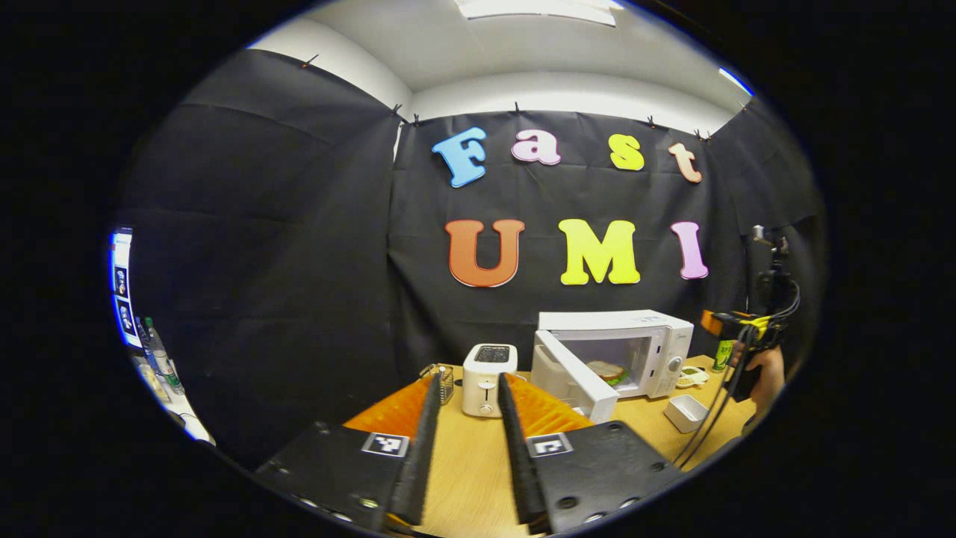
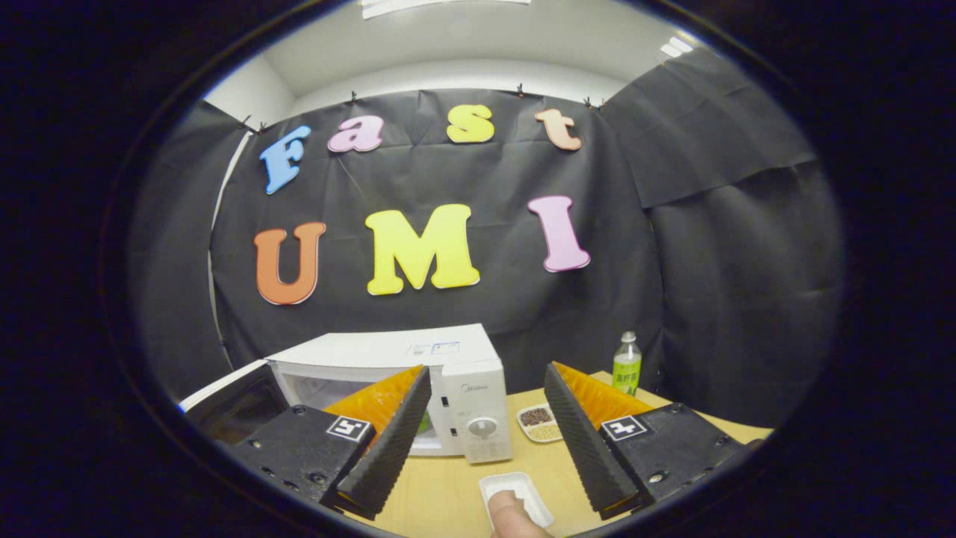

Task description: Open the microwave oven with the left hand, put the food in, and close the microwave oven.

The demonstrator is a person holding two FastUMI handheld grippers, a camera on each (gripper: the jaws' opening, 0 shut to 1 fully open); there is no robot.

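Not much here can actually be read. The microwave oven carries a small brand mark on its control panel and a sticker on its top, both too small to make out. The green bottle has a label, also illegible. Each gripper wears square black-and-white coded tags near the jaws, patterns rather than words.

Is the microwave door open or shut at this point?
Open. In the left gripper view the microwave has its door swung out to the left, and the food lies inside the exposed cavity.
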